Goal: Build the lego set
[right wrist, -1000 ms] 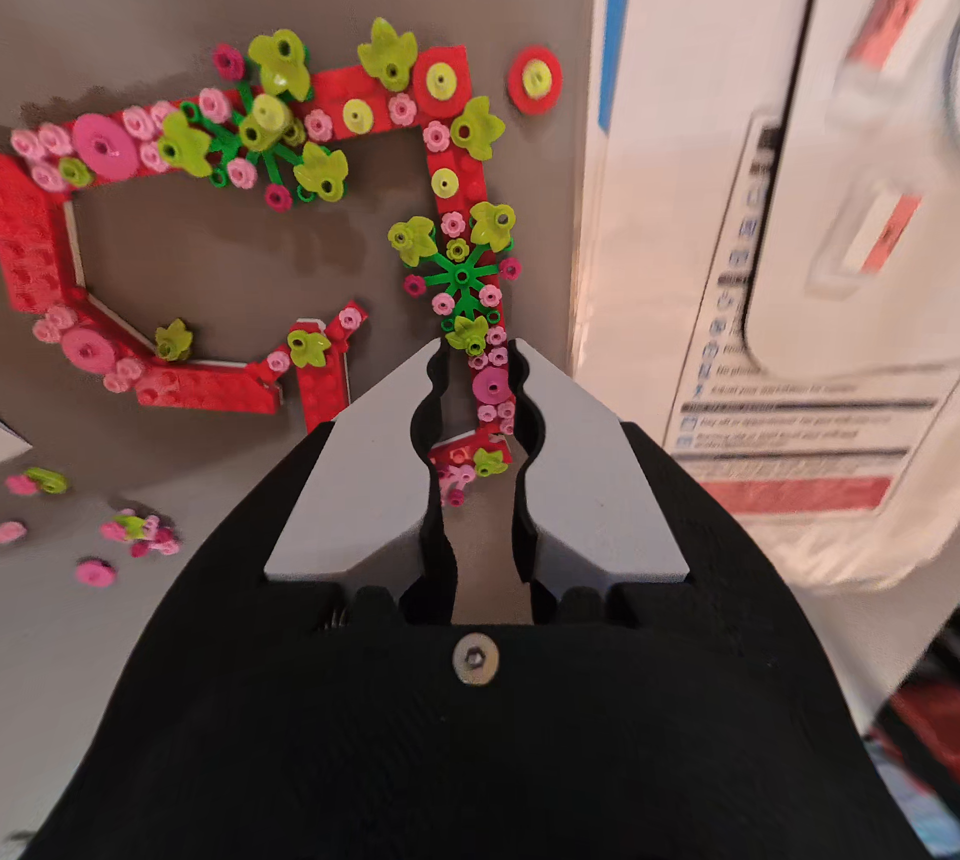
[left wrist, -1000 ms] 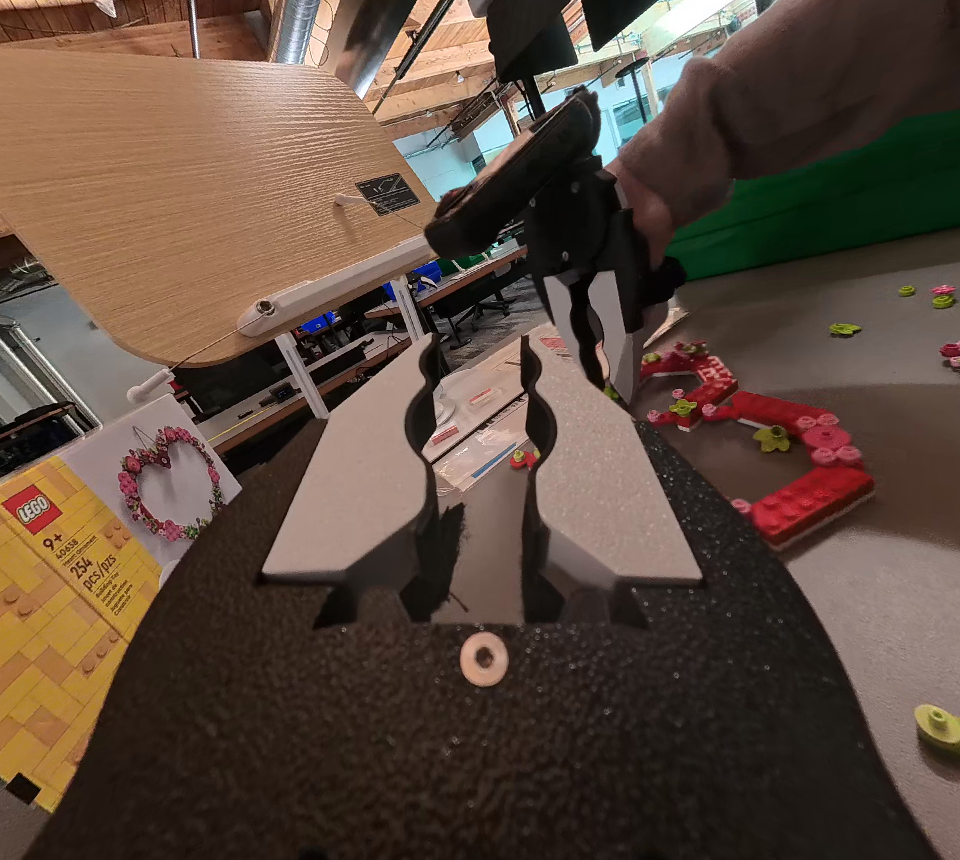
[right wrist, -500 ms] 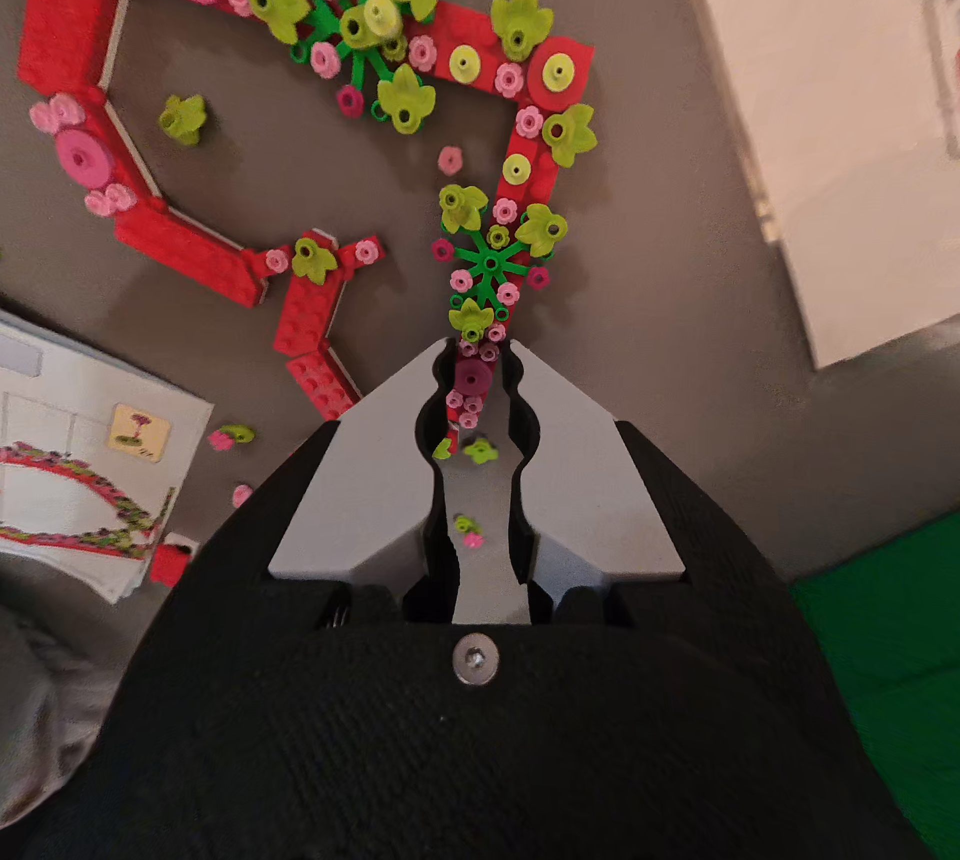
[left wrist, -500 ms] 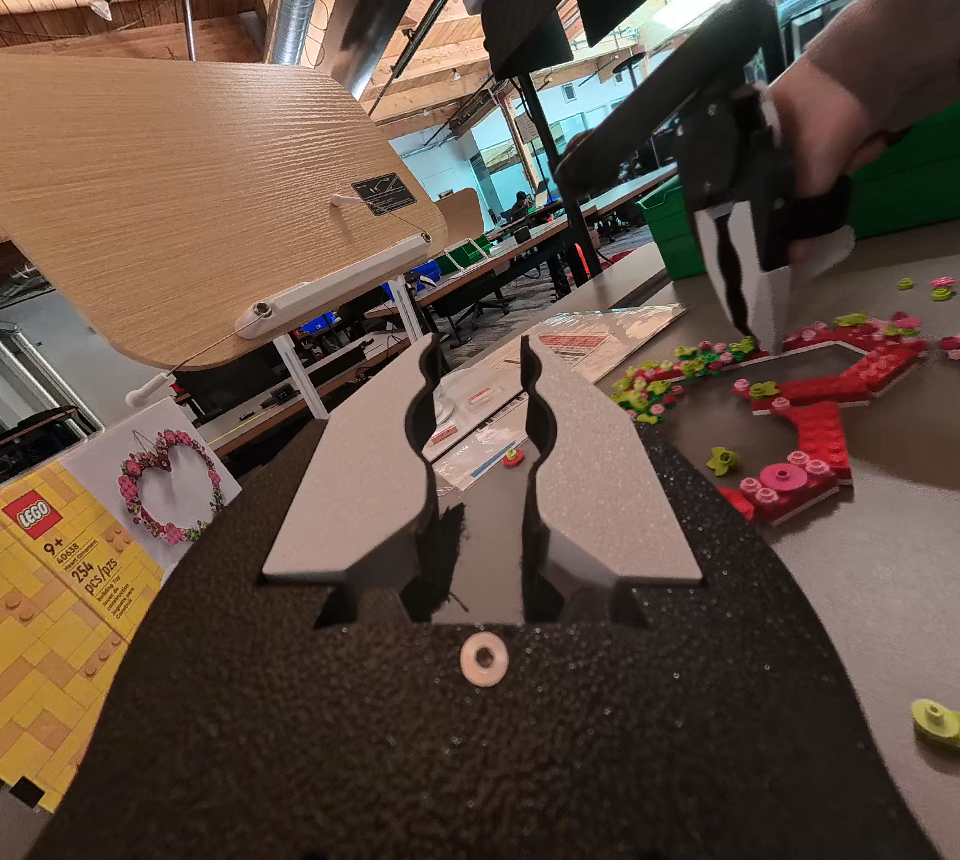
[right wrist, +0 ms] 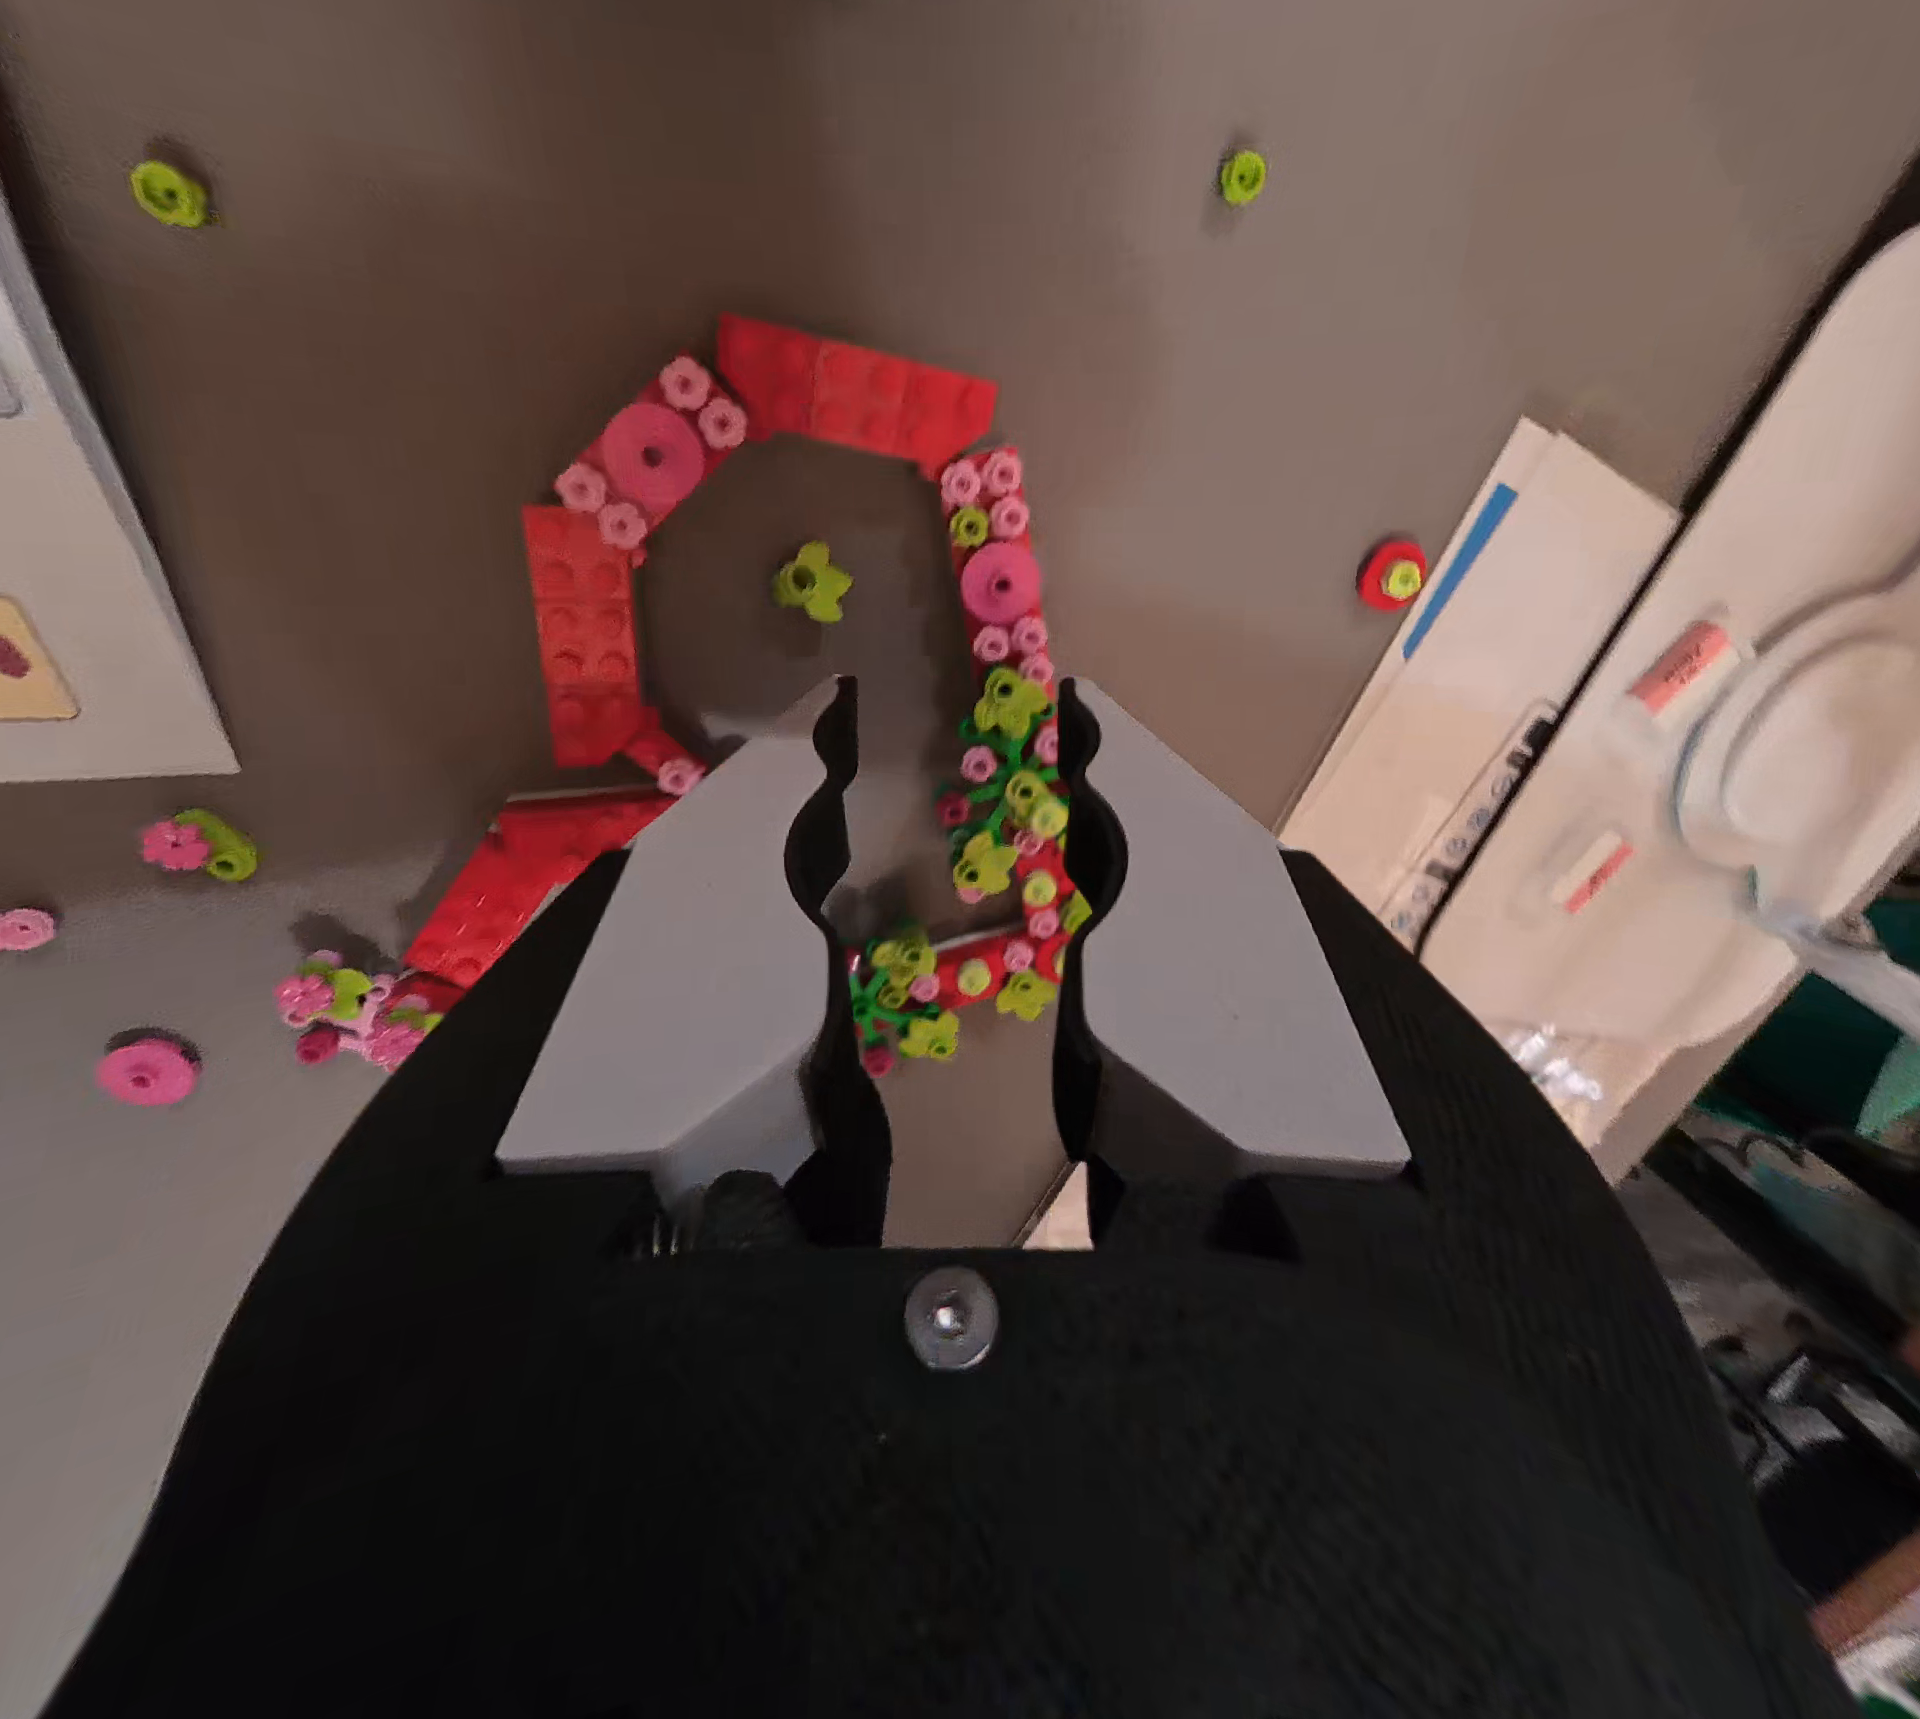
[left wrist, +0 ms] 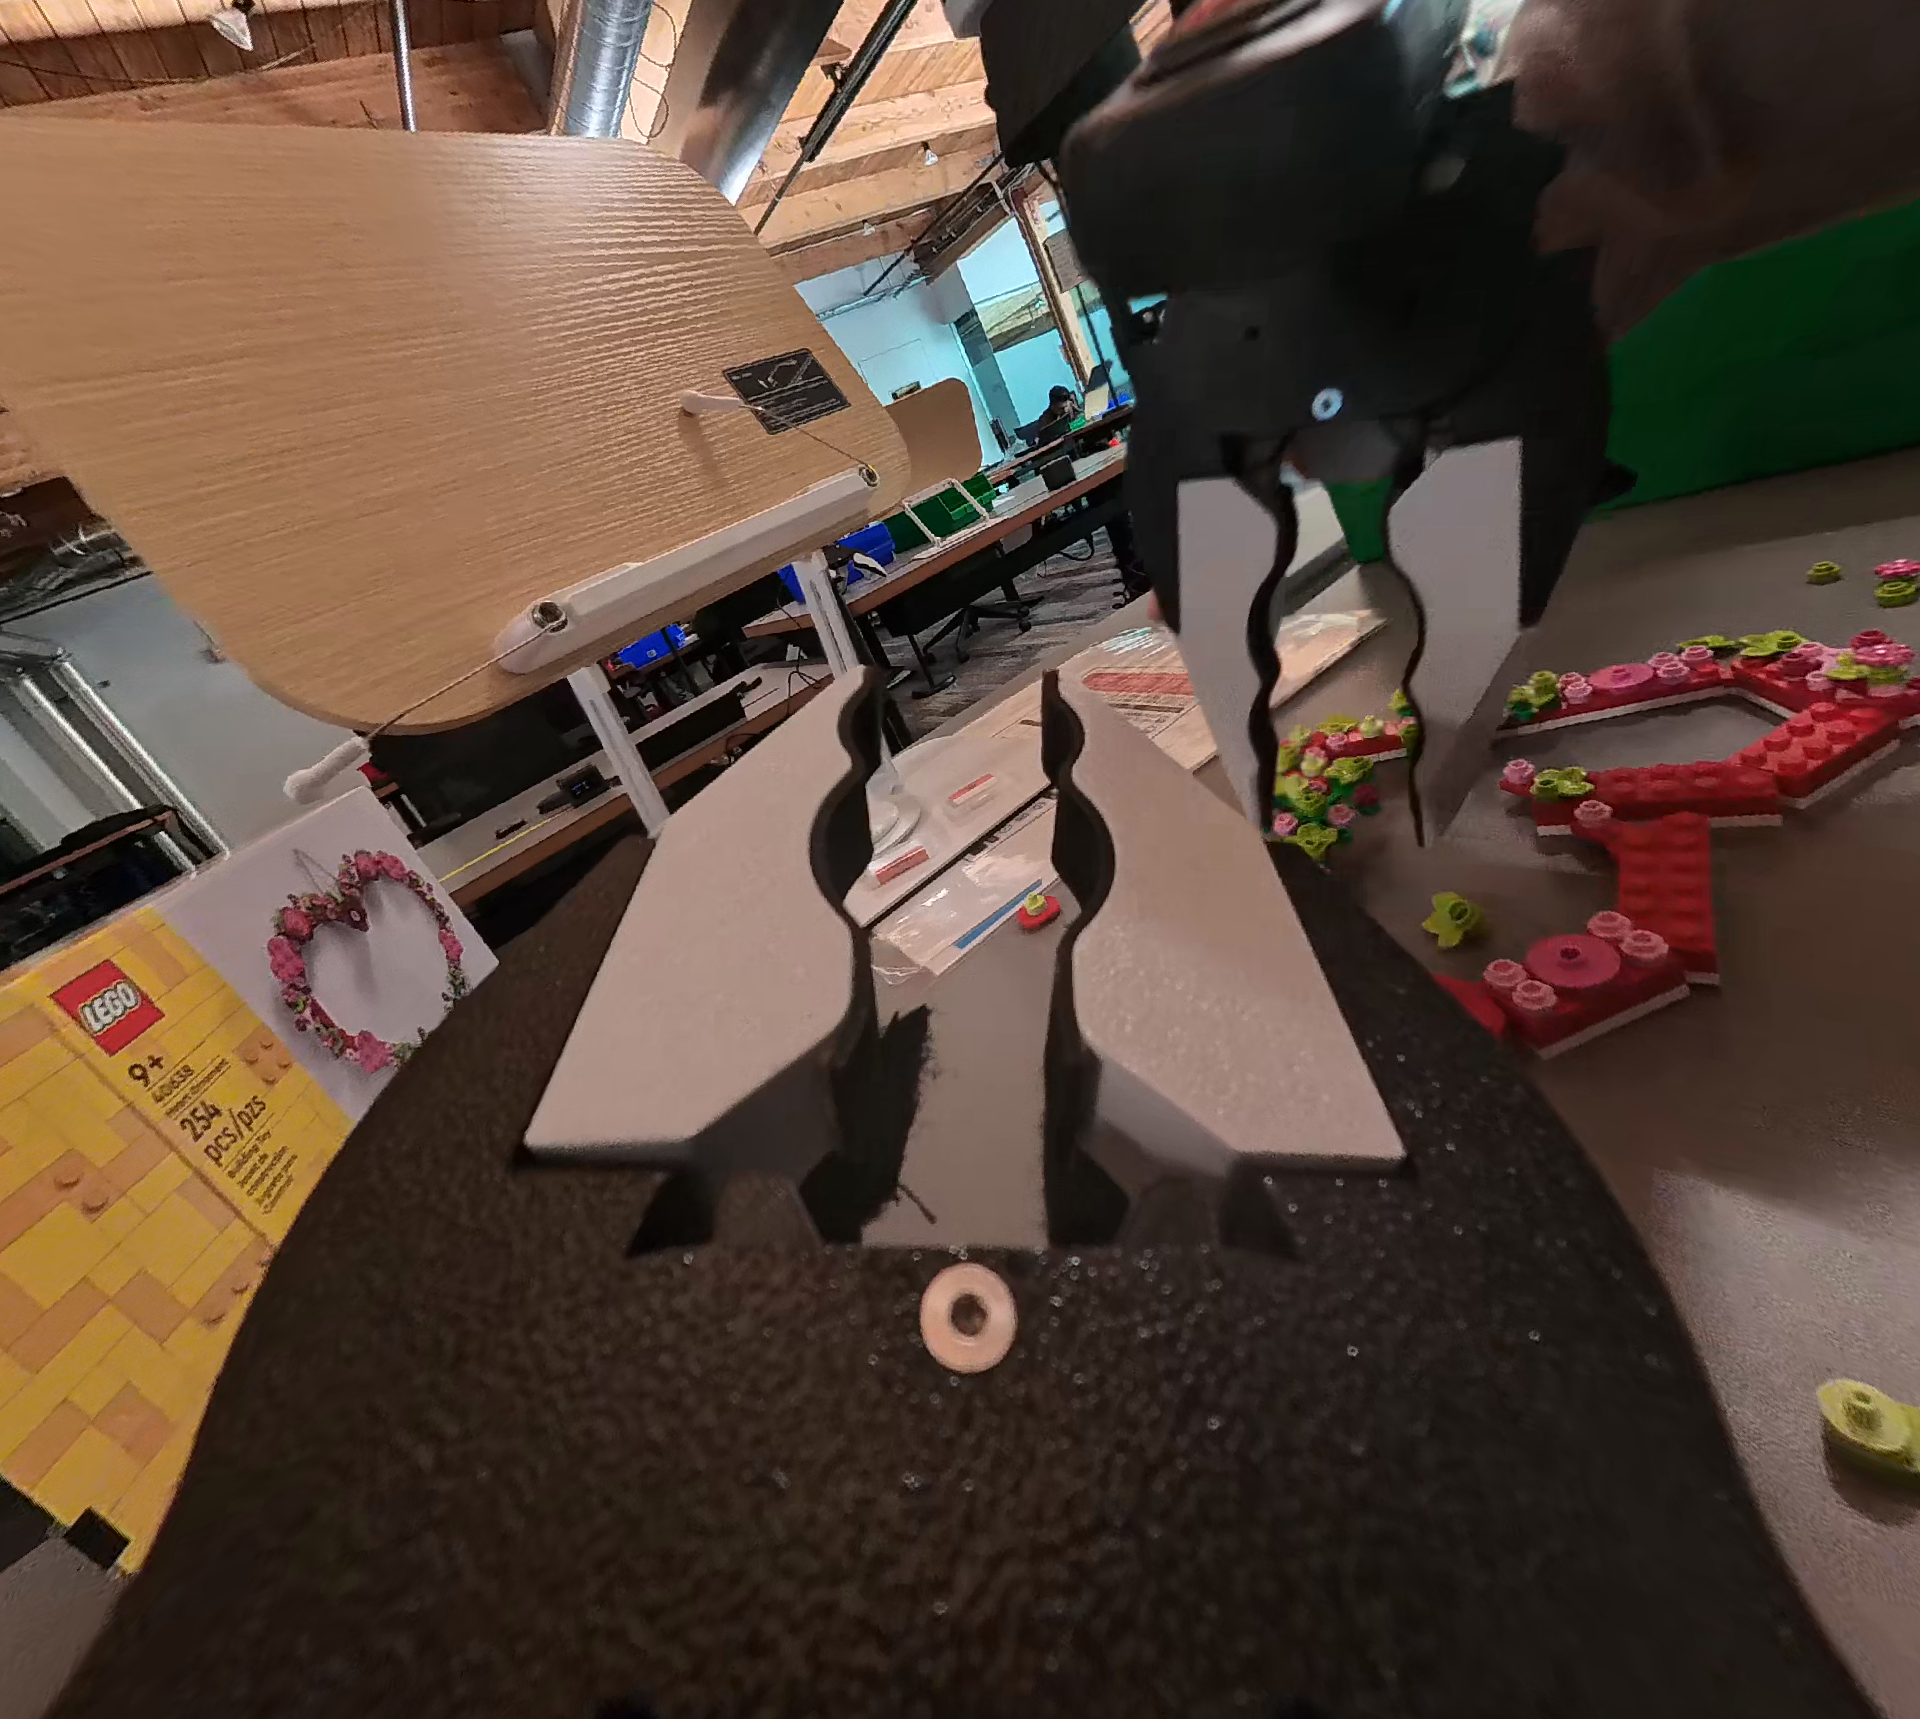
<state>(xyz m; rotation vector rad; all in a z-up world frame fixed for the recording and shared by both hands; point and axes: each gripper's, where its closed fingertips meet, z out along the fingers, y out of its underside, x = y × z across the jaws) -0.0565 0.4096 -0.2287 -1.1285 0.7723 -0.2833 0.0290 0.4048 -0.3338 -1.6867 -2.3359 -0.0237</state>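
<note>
A red heart-shaped lego frame (right wrist: 582, 609) lies flat on the grey table, one side covered with pink flowers and lime leaves (right wrist: 1003, 796). My right gripper (right wrist: 956, 682) is open and empty above it, and the flowered side shows between its fingers. In the left wrist view the right gripper (left wrist: 1340, 828) points down at the flowered end of the frame (left wrist: 1662, 796), held by a sleeved hand. My left gripper (left wrist: 956, 698) is open and empty, low over the table to the left of the frame.
A lime leaf (right wrist: 810, 580) lies inside the frame. Loose lime and pink pieces (right wrist: 145, 1069) are scattered around, with a red round piece (right wrist: 1392, 576) by the plastic bags (right wrist: 1507, 630). A booklet (right wrist: 94, 630) lies left. The set's yellow box (left wrist: 156, 1150) stands far left. There is about 15 centimetres between the tips of the two grippers.
My right gripper has swung round over the frame and its jaws have opened wider, off the flowered arm. The frame lies turned on the table. My left gripper has not moved.
</note>
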